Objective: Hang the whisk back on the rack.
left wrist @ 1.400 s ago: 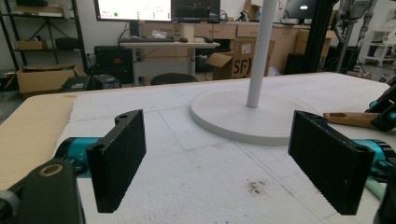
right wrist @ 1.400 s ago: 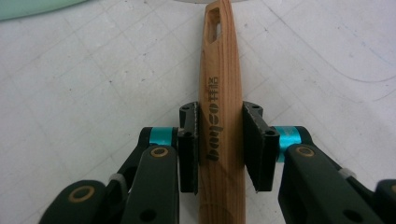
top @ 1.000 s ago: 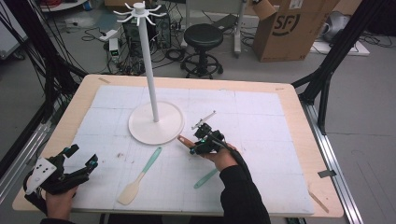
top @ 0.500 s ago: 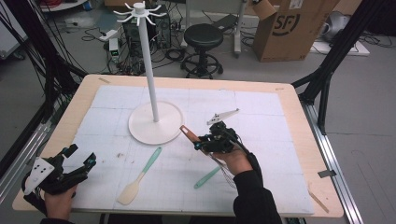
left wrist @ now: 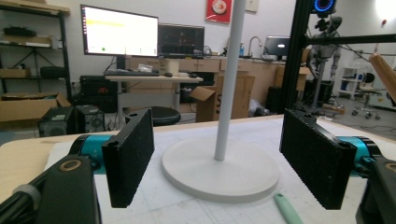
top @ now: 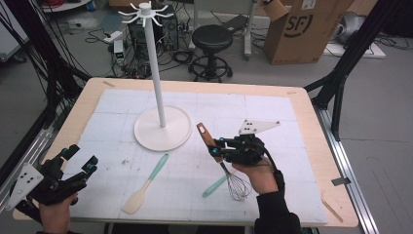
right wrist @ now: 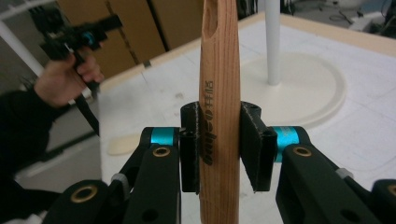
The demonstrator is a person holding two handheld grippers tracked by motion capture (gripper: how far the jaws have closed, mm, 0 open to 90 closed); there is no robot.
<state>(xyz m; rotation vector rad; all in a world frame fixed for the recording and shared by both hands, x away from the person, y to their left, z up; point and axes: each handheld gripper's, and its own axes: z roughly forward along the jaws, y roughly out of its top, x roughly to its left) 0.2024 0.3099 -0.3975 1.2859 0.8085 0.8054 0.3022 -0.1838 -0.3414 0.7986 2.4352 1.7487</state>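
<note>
Midway across the white-matted wooden table, the right gripper clamps the wooden handle of a wire whisk, its two black jaws pressed flat against either side of the handle. Seen from the right gripper view, that light-brown handle stands upright between the pads, printed lettering running along it and a hanging slot near its top. From the high view, the handle's tip points up and toward the white stand, while the whisk's wire loops hang low beside the person's right hand, over a mint-green utensil handle lying on the mat.

At the near left corner, the left gripper hovers above the table edge with its jaws spread wide and nothing between them; the left gripper view shows both black pads well apart, framing the round base of the tall white hook stand. A spatula with a mint-green handle and cream blade lies on the mat between the two grippers, just in front of the stand's base.
</note>
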